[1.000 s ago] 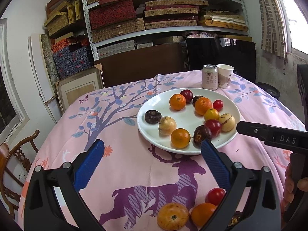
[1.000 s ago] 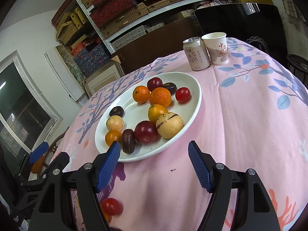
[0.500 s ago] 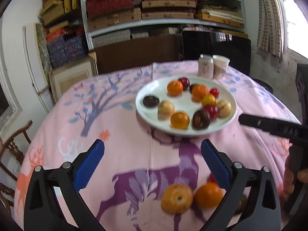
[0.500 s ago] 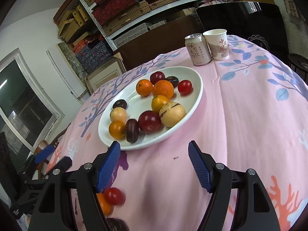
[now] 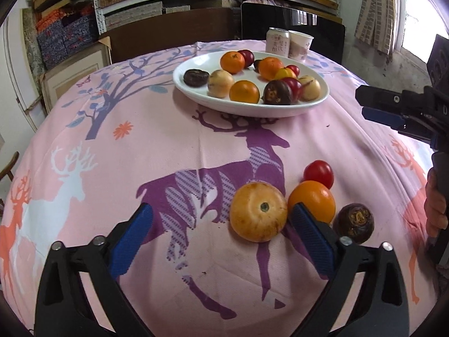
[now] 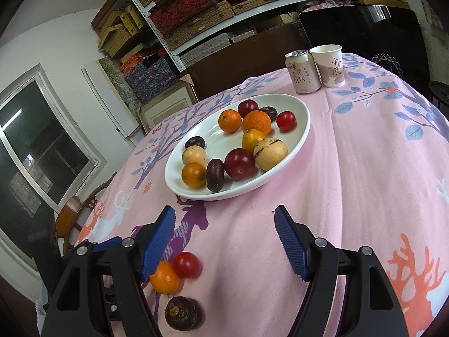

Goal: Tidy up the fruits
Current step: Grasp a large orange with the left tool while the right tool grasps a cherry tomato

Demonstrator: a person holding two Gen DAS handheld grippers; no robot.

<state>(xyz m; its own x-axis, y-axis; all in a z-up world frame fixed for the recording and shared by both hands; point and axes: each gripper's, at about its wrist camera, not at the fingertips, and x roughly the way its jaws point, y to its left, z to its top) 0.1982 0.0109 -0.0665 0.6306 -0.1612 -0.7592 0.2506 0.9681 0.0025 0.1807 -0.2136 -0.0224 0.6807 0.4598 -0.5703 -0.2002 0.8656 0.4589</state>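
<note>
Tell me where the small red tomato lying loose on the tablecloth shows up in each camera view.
Left wrist view: the red tomato lies lower right, just behind the loose orange.
Right wrist view: red tomato at lower left, up and right of that orange.
Shared landmark: the white plate of fruit, farther back in both.

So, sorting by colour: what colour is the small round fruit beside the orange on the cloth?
Red, clearest in the left wrist view.

We note a drink can (image 6: 302,72) touching a paper cup (image 6: 329,66) on the table's pink cloth (image 6: 364,168); box-laden shelves (image 6: 196,25) behind.
</note>
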